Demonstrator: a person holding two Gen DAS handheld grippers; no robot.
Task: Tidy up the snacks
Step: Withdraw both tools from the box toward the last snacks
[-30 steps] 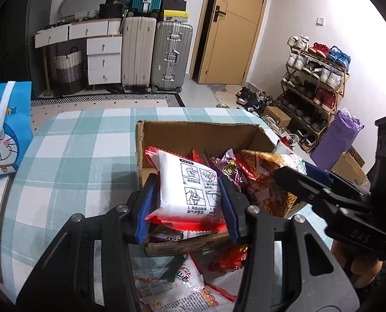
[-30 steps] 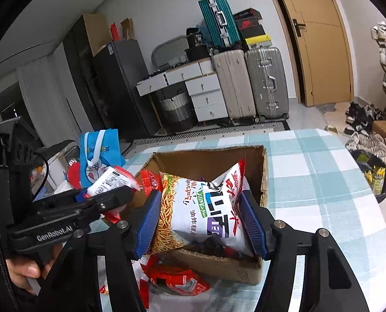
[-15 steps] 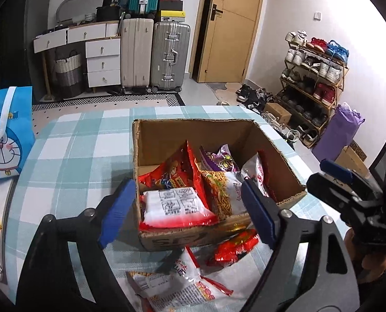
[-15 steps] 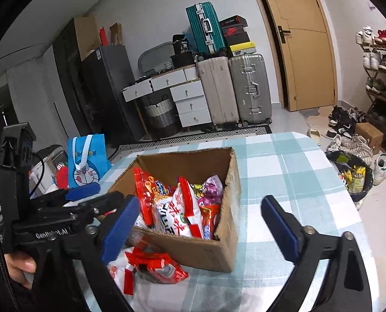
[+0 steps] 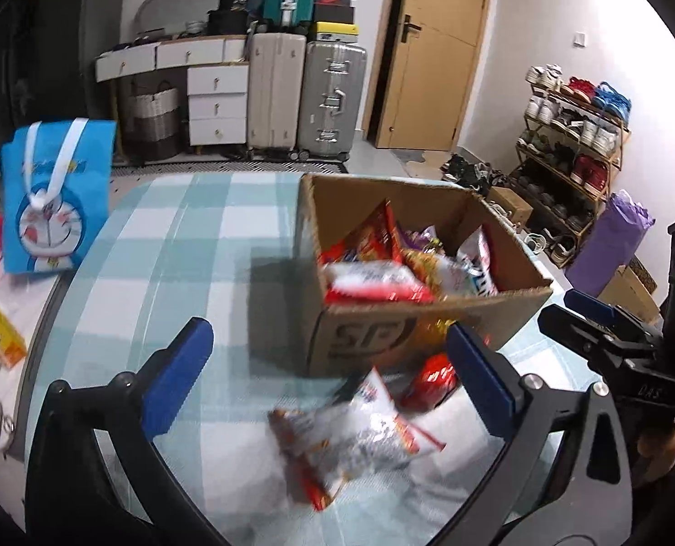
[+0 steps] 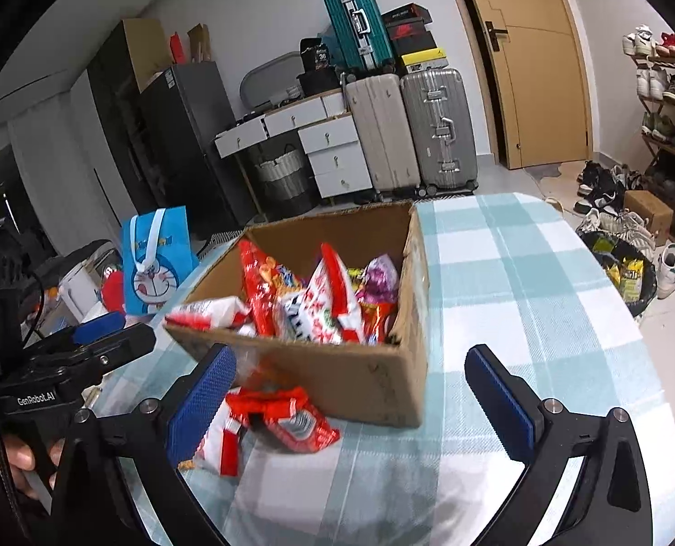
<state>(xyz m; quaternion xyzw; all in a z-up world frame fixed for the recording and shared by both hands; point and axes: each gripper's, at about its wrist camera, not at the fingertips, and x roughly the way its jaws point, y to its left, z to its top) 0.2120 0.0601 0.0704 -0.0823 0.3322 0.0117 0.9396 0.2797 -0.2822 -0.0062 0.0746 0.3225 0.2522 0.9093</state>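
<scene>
From the left wrist, the left gripper (image 5: 328, 368) is opening its jaws, nothing between them; the white-and-red crinkly snack packet (image 5: 355, 437) lies on the teal checked tablecloth (image 5: 164, 245) beside the brown cardboard box (image 5: 383, 346), and could slide off the near edge if nudged. From the right wrist, the right gripper (image 6: 351, 396) is also opening and empty; a red foil packet (image 6: 292, 418) touches the box, and suitcases stand behind.

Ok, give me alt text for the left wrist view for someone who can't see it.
The left gripper, its jaws opening with nothing held, hangs over a checked tablecloth just short of a cardboard box full of snack packets. Two loose packets, one red and white and one red, lie in front of the box; the right gripper shows at the right edge.
</scene>
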